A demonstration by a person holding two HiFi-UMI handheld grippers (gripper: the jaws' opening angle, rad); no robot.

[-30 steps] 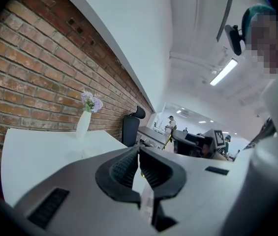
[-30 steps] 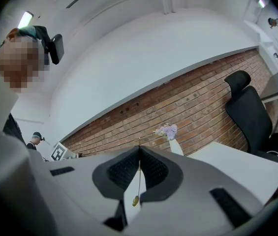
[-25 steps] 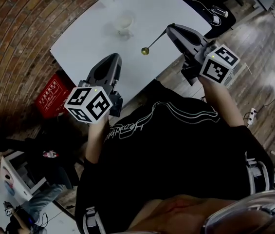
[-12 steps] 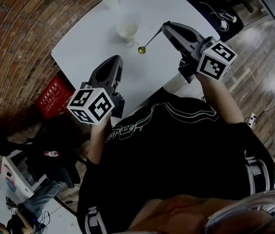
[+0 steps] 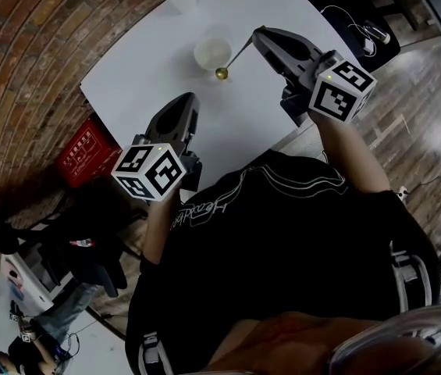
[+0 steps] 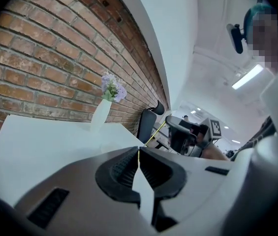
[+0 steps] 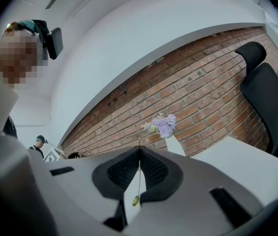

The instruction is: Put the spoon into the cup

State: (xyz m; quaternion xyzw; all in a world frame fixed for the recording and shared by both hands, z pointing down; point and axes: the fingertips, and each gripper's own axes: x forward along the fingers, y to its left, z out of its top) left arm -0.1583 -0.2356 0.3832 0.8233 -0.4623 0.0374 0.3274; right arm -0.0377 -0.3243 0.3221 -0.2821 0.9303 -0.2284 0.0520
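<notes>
A person in a black printed top stands over a white square-topped bench [image 5: 134,69], a two-jaw gripper in each hand. The right gripper [image 5: 256,34] has its jaws pinched on the upper end of a thin gold-coloured metal spoon [image 5: 232,59]. The handle slants down and away from the jaws, and the small round bowl hangs just beside the rim of a pale, round, open-topped cup [image 5: 213,51], outside it. From the head view it cannot be told whether spoon and cup touch.

In the right gripper view the dark ribbed jaws of the right gripper [image 7: 139,152] meet on the handle of the spoon [image 7: 139,176], which runs straight between them with its bowl low in the gap.

The left gripper [image 5: 189,100] hangs over the near part of the bench, well apart from the cup. In its own view the left gripper [image 6: 139,152] has its jaws pressed together with nothing between them.

A slim white vase with pale purple flowers [image 6: 102,113] stands at the far side of the bench, before a red brick wall [image 6: 40,68]; it shows past the right jaws too [image 7: 167,128]. A black office chair [image 7: 266,97] stands beyond the bench, and a red plastic crate [image 5: 86,153] sits on the floor beside it
</notes>
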